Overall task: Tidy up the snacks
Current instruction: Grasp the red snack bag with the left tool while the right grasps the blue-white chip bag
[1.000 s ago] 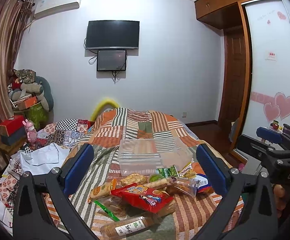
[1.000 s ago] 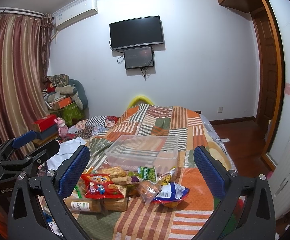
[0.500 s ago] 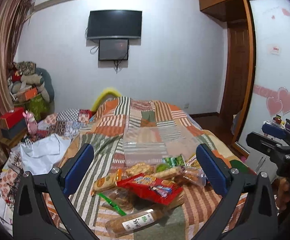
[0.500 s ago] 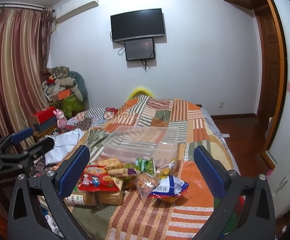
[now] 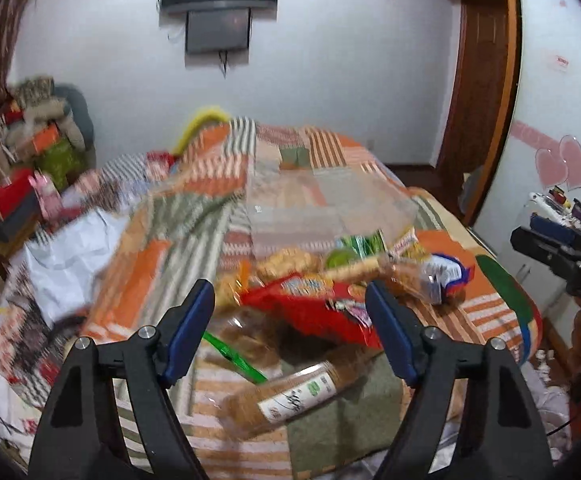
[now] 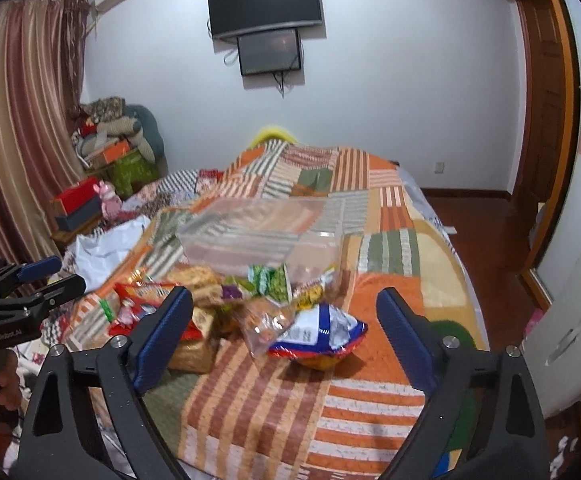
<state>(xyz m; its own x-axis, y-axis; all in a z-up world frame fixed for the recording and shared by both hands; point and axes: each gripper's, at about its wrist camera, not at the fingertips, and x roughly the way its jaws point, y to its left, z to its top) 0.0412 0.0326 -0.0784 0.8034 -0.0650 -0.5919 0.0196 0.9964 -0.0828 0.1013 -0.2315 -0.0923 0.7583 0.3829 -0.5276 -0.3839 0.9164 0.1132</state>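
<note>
The bed (image 6: 370, 208), under its striped patchwork quilt, carries everything. A clear plastic box (image 6: 262, 232) sits mid-bed, and just in front of it lies the heap of snacks (image 6: 250, 304), with the blue and white bag (image 6: 322, 332) on its right edge. The left tool (image 5: 290, 328) hangs over the red packet (image 5: 310, 312), jaws closing, nothing pressed between them. The right tool (image 6: 286, 332) closes too, pads clear of the bags.
</note>
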